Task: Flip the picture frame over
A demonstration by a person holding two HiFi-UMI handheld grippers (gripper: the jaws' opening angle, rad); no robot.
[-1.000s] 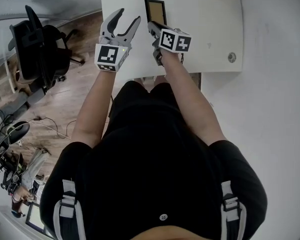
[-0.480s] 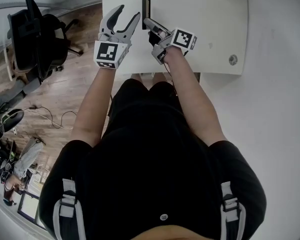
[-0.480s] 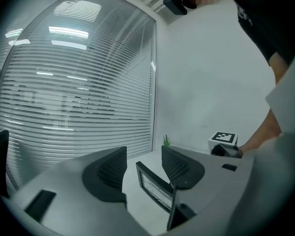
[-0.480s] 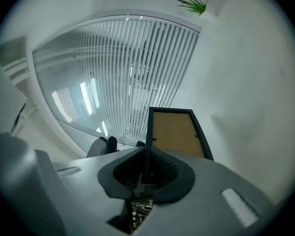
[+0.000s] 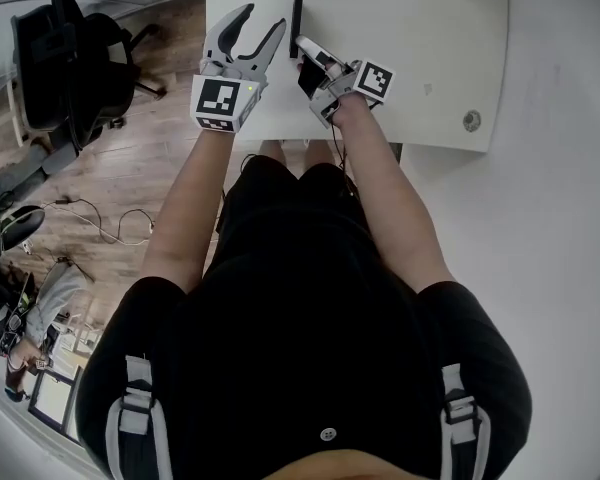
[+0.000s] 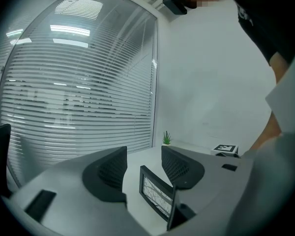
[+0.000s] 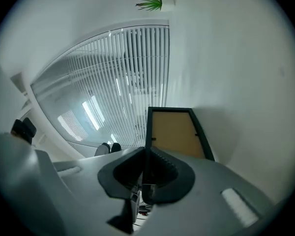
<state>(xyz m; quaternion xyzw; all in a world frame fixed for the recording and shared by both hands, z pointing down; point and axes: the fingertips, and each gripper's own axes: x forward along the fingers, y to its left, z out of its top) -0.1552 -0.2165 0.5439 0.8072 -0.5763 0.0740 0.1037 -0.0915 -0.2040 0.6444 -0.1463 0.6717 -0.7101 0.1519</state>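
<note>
The picture frame [image 5: 298,18] stands up on its edge over the left part of the white desk [image 5: 410,28], closer to the near edge than the far one. From above it shows only as a thin dark strip. Whether its lower edge touches the desk I cannot tell. The right tongs [image 5: 302,46] are clamped on the frame's near end, and the brown backing [image 7: 174,132] faces their side. The left tongs [image 5: 261,20] hang just beside the frame, nearer the desk's left edge, jaws spread wide with nothing pressed between them. The glazed front [image 6: 156,194] faces them. A small green plant [image 6: 166,138] sits at the far edge. A black office chair [image 5: 65,58] stands on the wooden floor off the left edge.
</note>
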